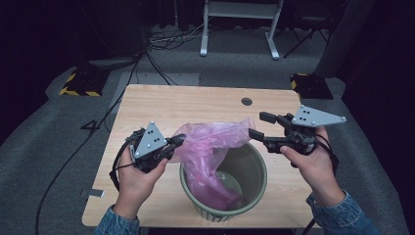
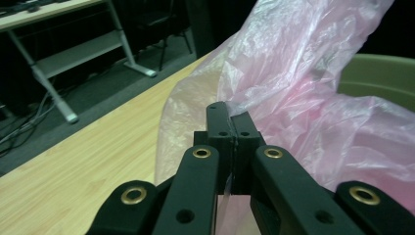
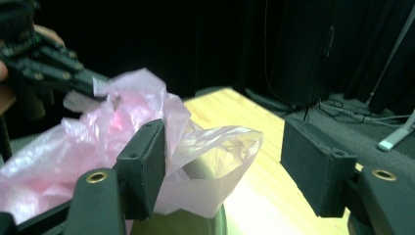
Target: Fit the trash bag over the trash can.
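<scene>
Two grippers work pink bag [image 1: 210,147] at green bin [image 1: 254,188], bag half inside. Left gripper [image 1: 177,142], at bin's left rim, clamps bag edge tight. Right gripper [image 1: 263,126], beyond bin's far right rim, jaws wide, empty; should catch loose flap squarely, then stretch mouth over rim.

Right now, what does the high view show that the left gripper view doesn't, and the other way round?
High view alone: the right gripper with jaws open beside the far edge of the pink plastic bag, both hands, the whole round green bin with the bag hanging inside it, and the table's grommet hole.

Left gripper view alone: close up, the left gripper with jaws pressed together, pinching a fold of the bag.

Both: the pink bag, the bin's rim, the wooden table, and a white-framed desk on the floor beyond.
</scene>
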Demonstrator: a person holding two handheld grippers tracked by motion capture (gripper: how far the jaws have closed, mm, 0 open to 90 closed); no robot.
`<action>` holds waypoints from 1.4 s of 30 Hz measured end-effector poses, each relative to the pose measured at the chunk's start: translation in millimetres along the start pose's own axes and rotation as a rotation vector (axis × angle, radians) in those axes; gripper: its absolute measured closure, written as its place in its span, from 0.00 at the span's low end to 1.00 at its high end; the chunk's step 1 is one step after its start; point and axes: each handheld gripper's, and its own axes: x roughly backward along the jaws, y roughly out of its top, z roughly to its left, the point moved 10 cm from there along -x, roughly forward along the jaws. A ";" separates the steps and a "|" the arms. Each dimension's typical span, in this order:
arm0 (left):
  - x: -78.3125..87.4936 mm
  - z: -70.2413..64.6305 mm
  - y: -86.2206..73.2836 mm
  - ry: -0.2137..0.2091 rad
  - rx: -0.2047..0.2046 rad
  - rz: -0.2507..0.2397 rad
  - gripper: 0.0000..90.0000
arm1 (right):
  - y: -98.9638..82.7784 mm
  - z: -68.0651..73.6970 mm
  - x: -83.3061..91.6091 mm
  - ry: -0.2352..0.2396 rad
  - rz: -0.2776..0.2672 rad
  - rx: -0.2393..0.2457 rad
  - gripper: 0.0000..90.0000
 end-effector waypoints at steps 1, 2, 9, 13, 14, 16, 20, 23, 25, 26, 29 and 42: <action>1.7 2.3 -0.6 0.006 0.008 -0.004 1.00 | 0.9 -0.3 2.6 0.001 -0.011 -0.007 0.39; 3.5 5.0 -1.4 0.015 0.012 -0.004 1.00 | 1.6 -1.6 5.2 -0.003 -0.020 -0.012 0.39; 6.8 3.8 -4.0 0.004 0.014 -0.015 1.00 | -2.7 -14.9 10.1 -0.050 -0.011 -0.037 0.40; 4.2 -2.6 -0.8 -0.013 0.007 -0.024 1.00 | -5.3 0.3 -5.4 0.010 0.028 0.014 0.35; 4.0 -3.1 -0.1 -0.016 0.003 -0.023 1.00 | -7.4 5.0 -11.2 0.027 0.047 0.029 0.34; 3.9 -3.7 0.8 -0.020 0.008 -0.026 1.00 | -14.6 14.6 -24.1 0.081 0.091 0.043 0.48; 8.5 3.2 -1.4 0.005 0.012 -0.028 1.00 | -29.0 21.9 -30.3 0.135 0.171 0.081 0.96; 14.1 11.8 -5.2 0.029 0.031 -0.034 1.00 | -35.4 17.4 -21.0 0.117 0.190 0.079 1.00; 17.8 16.1 -8.6 0.042 0.039 -0.035 1.00 | -39.1 13.8 -11.0 0.104 0.197 0.081 1.00; 19.4 18.2 -11.0 0.053 0.042 -0.031 1.00 | -41.6 11.4 -4.6 0.095 0.201 0.083 1.00; 23.4 23.1 -17.3 0.065 0.062 -0.030 1.00 | -51.4 1.0 16.2 0.051 0.222 0.094 1.00; 37.2 41.6 -39.4 0.139 0.112 0.015 1.00 | -97.5 -14.0 89.7 -0.007 0.290 0.039 1.00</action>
